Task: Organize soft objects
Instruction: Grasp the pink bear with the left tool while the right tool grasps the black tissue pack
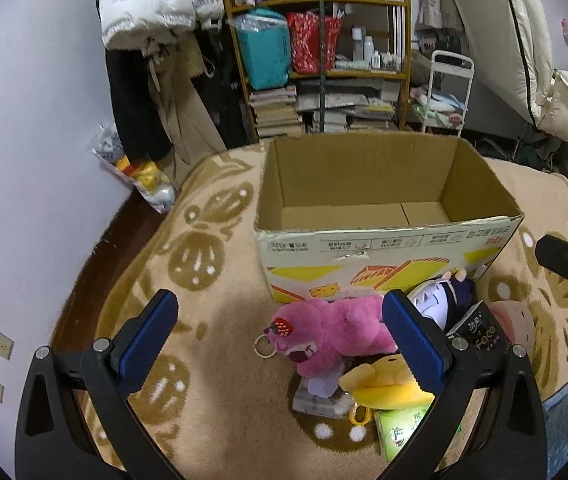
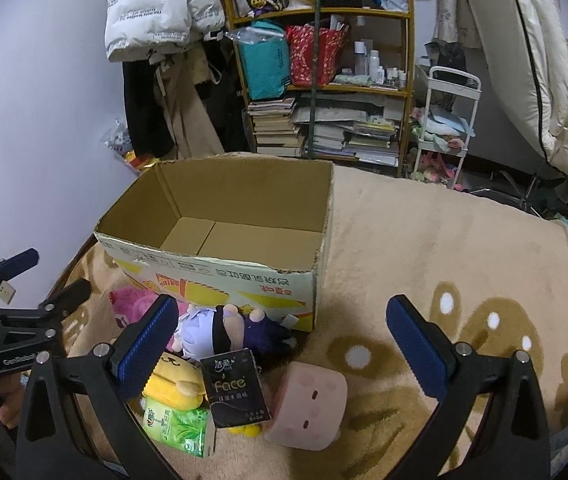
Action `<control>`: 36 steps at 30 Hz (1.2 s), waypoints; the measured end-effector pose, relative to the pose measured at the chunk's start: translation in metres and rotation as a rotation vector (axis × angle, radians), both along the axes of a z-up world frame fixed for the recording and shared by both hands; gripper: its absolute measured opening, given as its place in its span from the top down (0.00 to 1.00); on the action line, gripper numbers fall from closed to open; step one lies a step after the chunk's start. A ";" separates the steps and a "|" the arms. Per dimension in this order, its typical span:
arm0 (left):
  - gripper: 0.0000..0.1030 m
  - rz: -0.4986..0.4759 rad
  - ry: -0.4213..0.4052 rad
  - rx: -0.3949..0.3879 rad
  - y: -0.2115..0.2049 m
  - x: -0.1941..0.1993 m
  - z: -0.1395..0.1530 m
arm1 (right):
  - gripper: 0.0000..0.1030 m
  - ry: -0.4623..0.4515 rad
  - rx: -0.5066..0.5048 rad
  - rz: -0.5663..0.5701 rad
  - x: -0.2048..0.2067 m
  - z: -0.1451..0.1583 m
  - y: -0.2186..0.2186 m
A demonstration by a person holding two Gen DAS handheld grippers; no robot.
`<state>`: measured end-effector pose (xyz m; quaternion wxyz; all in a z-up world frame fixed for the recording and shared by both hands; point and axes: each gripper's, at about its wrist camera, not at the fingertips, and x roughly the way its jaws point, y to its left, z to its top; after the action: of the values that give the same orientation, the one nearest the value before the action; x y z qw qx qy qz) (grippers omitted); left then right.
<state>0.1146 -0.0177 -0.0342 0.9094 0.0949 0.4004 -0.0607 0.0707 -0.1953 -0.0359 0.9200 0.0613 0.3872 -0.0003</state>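
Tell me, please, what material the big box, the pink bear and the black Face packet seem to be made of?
Box: corrugated cardboard, matte brown inside, with a printed outer face and a ragged cut rim.
Pink bear: plush fabric with a fuzzy pile, probably stuffed.
Black Face packet: probably thin plastic film, as it shows a slight sheen; its contents are not visible.
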 end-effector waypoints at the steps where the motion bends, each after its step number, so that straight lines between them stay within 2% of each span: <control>1: 0.02 0.001 0.007 -0.001 -0.001 0.003 -0.003 | 0.00 0.006 -0.002 0.005 0.003 -0.002 0.001; 18: 0.02 -0.021 0.168 -0.041 -0.004 0.036 -0.065 | 0.00 0.147 -0.016 0.110 0.022 -0.051 0.024; 30: 0.02 -0.044 0.260 -0.096 -0.002 0.047 -0.092 | 0.00 0.231 0.012 0.162 0.027 -0.070 0.036; 36: 0.01 -0.069 0.294 -0.091 -0.005 0.048 -0.105 | 0.07 0.261 -0.030 0.176 0.028 -0.077 0.044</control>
<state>0.1626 -0.0228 -0.1397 0.8418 0.0576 0.5224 -0.1233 0.0992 -0.1508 -0.1129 0.8591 0.0127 0.5072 0.0667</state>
